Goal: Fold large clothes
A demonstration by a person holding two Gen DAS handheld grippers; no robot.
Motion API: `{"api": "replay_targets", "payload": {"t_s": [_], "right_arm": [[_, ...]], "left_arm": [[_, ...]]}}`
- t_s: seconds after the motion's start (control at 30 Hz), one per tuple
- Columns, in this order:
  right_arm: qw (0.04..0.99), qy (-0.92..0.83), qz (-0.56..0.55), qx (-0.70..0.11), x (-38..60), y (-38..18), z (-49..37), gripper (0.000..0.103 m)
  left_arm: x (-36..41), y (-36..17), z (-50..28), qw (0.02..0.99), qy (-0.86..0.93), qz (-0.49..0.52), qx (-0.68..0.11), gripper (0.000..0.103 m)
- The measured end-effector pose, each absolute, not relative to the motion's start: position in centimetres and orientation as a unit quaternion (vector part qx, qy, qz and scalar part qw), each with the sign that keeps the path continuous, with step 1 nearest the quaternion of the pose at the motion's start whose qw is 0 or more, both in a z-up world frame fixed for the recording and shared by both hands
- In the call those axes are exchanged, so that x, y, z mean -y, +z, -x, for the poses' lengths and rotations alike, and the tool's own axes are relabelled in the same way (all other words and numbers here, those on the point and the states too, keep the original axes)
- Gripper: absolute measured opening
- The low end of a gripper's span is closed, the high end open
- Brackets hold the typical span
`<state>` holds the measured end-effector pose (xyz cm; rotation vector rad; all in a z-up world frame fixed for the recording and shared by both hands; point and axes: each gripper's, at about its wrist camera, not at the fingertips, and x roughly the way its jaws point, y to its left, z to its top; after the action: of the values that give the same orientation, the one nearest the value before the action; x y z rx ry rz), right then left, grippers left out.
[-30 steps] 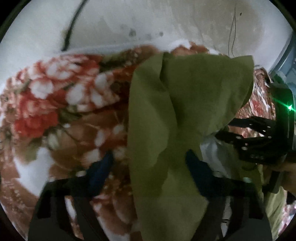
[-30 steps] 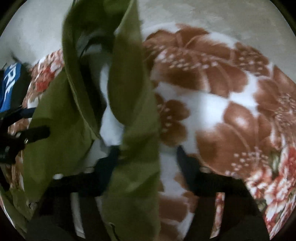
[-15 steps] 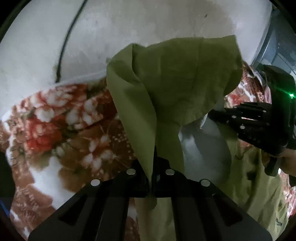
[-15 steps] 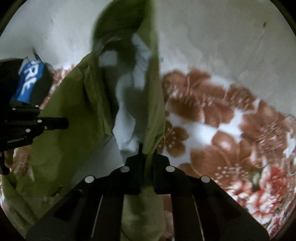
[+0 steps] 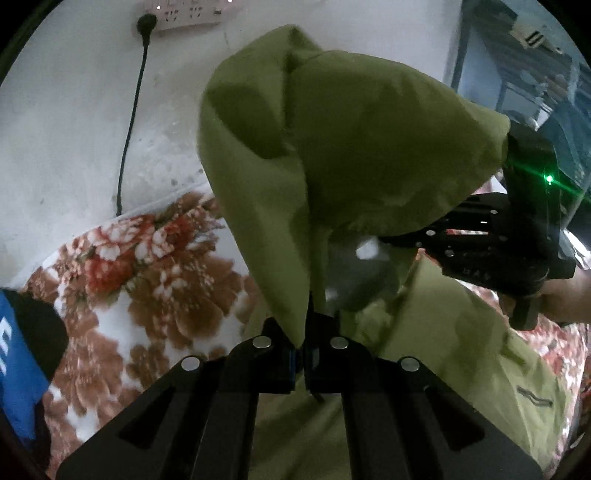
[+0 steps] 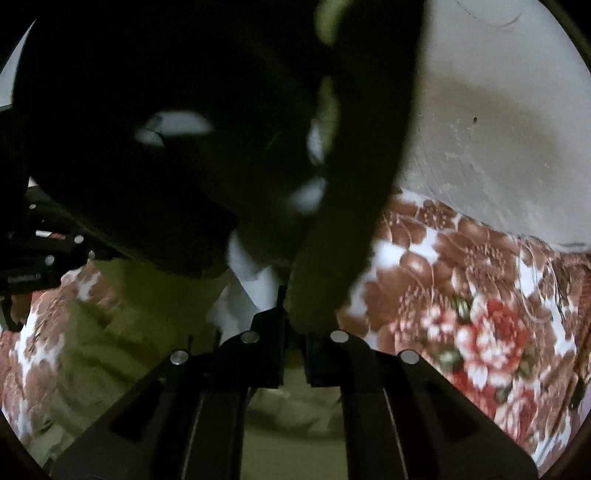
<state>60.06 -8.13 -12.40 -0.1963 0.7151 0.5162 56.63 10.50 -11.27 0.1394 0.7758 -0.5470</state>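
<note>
An olive-green garment (image 5: 351, 147) with a pale lining hangs lifted above a floral blanket (image 5: 147, 280). My left gripper (image 5: 304, 354) is shut on a fold of it, and the cloth drapes up and over in front of the camera. My right gripper (image 6: 293, 347) is shut on another fold of the same garment (image 6: 332, 258), which looks dark and fills the upper left of the right wrist view. The right gripper also shows in the left wrist view (image 5: 491, 240) at the right, partly under the cloth. The garment's lower part (image 5: 461, 350) lies on the blanket.
A white wall (image 5: 74, 129) stands behind the bed, with a power strip (image 5: 184, 14) and a black cable (image 5: 129, 129) running down. A blue and black item (image 5: 22, 369) sits at the left edge. A window (image 5: 535, 55) is at the upper right.
Both grippers closed on folds of the green garment and have since raised it higher, away from the blanket. The cloth now covers more of both views.
</note>
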Motion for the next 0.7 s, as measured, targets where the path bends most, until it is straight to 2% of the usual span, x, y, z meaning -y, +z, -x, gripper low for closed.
{"api": "replay_targets", "payload": {"t_s": [0.27, 0.57, 0.67, 0.7], "right_arm": [[0.896, 0.246, 0.103, -0.355, 10.5, -13.4, -49.1, 0.008], [0.887, 0.209, 0.095, -0.4, 13.0, -20.0, -40.2, 0.008], [0.887, 0.2, 0.095, -0.405, 12.8, -22.0, -37.9, 0.011], [0.887, 0.197, 0.097, -0.406, 12.7, -22.5, -37.3, 0.016]], "left_arm": [[-10.5, -13.4, -46.8, 0.876, -0.283, -0.069, -0.384, 0.002], [-8.0, -21.0, -38.3, 0.851, -0.287, -0.107, -0.426, 0.002], [-7.4, -22.9, -36.4, 0.846, -0.285, -0.119, -0.435, 0.002], [-7.1, -23.5, -35.9, 0.844, -0.284, -0.125, -0.436, 0.002]]}}
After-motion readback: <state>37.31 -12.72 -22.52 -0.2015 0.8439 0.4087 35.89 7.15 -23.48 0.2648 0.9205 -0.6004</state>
